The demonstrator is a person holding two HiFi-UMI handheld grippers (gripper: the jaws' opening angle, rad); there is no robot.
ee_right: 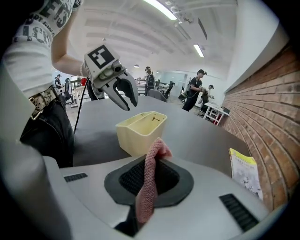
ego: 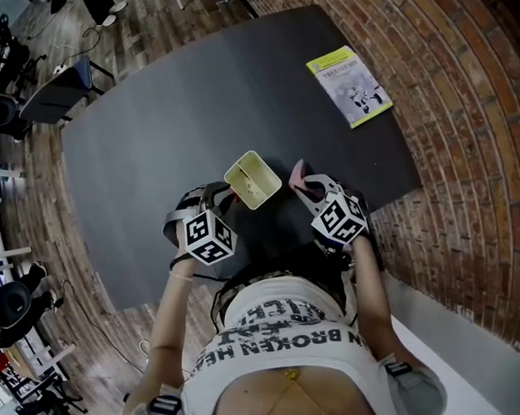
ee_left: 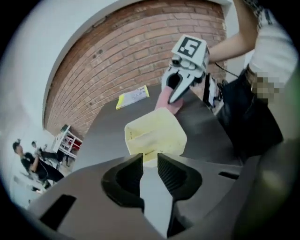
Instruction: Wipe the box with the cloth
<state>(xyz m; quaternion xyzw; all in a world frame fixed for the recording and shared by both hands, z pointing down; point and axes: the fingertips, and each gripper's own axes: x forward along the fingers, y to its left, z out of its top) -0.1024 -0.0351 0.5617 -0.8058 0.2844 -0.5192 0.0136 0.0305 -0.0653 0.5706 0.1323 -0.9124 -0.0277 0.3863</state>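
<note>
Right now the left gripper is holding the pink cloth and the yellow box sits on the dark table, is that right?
Not quite: the pink cloth is pinched in the fingers of the right gripper, not the left gripper, whose fingers stand apart, gripping nothing. The right gripper view shows it. The yellow box does sit on the dark table.

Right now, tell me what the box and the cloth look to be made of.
The box: probably plastic, pale yellow with a smooth matte finish; its walls are thin, even and moulded, with an inner divider. The cloth: soft knitted or terry textile, pink; its surface is nubbly and it folds limply.
</note>
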